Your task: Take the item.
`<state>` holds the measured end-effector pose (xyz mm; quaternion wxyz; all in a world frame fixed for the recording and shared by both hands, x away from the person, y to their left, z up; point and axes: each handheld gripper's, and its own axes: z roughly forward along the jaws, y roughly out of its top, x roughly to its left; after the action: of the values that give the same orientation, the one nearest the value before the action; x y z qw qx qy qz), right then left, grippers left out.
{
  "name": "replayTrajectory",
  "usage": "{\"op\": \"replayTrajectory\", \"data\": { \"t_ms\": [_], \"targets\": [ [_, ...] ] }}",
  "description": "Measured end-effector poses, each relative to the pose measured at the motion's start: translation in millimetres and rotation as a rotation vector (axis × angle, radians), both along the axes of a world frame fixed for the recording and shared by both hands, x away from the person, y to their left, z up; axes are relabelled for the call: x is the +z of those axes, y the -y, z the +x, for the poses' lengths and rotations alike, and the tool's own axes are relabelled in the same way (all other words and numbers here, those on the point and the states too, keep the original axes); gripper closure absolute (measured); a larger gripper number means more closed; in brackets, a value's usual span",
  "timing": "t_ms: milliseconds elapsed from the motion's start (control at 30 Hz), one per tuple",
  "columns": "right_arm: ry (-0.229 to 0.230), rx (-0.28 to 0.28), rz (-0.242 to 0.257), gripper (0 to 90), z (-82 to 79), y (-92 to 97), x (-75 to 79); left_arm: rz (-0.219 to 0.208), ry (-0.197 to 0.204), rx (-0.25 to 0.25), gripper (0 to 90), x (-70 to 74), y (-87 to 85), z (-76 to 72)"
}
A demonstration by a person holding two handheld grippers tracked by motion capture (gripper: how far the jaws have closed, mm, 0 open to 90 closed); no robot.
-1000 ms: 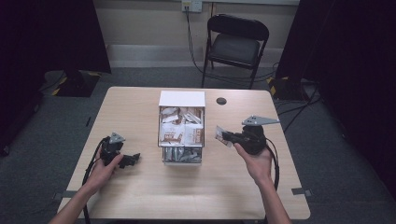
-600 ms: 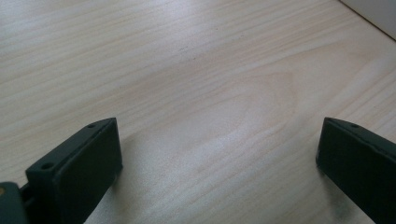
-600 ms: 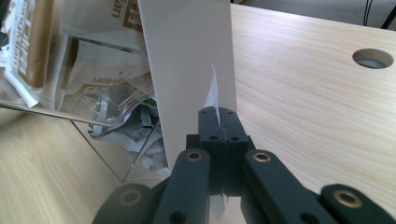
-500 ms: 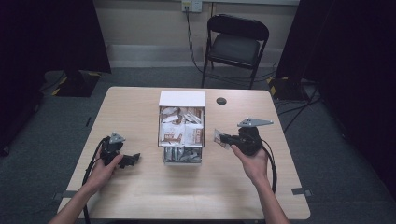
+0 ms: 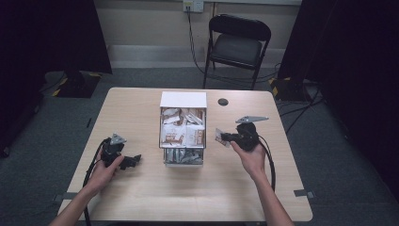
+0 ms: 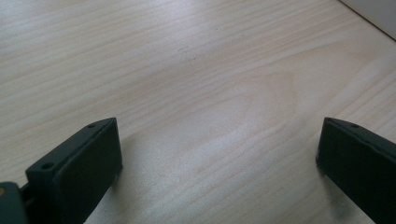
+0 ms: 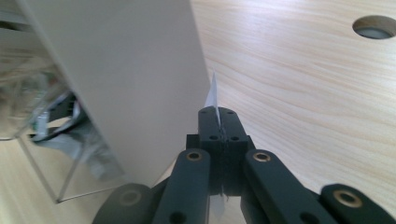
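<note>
A box (image 5: 183, 100) with a white back wall and a clear front stands mid-table, packed with several brown-and-white sachets (image 5: 182, 133). My right gripper (image 5: 225, 137) hovers just right of the box, shut on a thin white sachet (image 5: 219, 136). In the right gripper view the sachet's edge (image 7: 213, 95) sticks up from the closed jaws of that gripper (image 7: 218, 116), close beside the box wall (image 7: 130, 70). My left gripper (image 5: 134, 160) rests on the table left of the box. Its jaws stand wide apart around bare wood, as the left gripper (image 6: 219, 154) shows in its own view.
The pale wooden table (image 5: 141, 108) has a round cable hole (image 5: 223, 101) behind the right gripper, also the hole (image 7: 373, 26) at top right in the right gripper view. A black folding chair (image 5: 240, 42) stands beyond the far edge. Cables trail from both grippers.
My right gripper has sunk a little and drifted left toward the box, still holding the sachet. The left gripper has stayed where it was.
</note>
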<state>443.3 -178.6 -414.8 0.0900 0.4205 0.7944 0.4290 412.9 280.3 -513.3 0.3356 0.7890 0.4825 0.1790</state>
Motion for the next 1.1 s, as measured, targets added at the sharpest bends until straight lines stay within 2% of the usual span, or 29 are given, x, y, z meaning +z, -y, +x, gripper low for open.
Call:
{"op": "replayTrajectory", "data": {
  "t_ms": [233,567,733,833,1033,1100],
  "targets": [
    [-0.025,-0.021,0.015,90.0,13.5,2.6,-16.1,0.001,0.000,-0.001,0.0,0.0,-0.1,0.0],
    [-0.068,-0.015,0.031,90.0,15.6,-2.9,-42.1,0.001,0.000,-0.001,0.0,0.0,-0.1,0.0],
    [-0.099,-0.024,-0.007,90.0,19.7,-4.9,-58.8,0.000,0.000,-0.001,0.0,0.0,0.0,0.0],
    [-0.112,-0.026,-0.009,90.0,22.9,-5.9,-66.4,0.000,0.000,0.000,0.0,0.0,0.0,0.0],
    [-0.099,-0.026,-0.026,89.4,24.0,-10.5,-70.9,0.001,0.000,-0.001,0.0,0.0,-0.1,0.0],
    [-0.092,-0.031,-0.052,86.5,24.7,-11.3,-72.8,0.001,0.000,-0.001,0.0,0.0,0.0,0.0]
  ]
}}
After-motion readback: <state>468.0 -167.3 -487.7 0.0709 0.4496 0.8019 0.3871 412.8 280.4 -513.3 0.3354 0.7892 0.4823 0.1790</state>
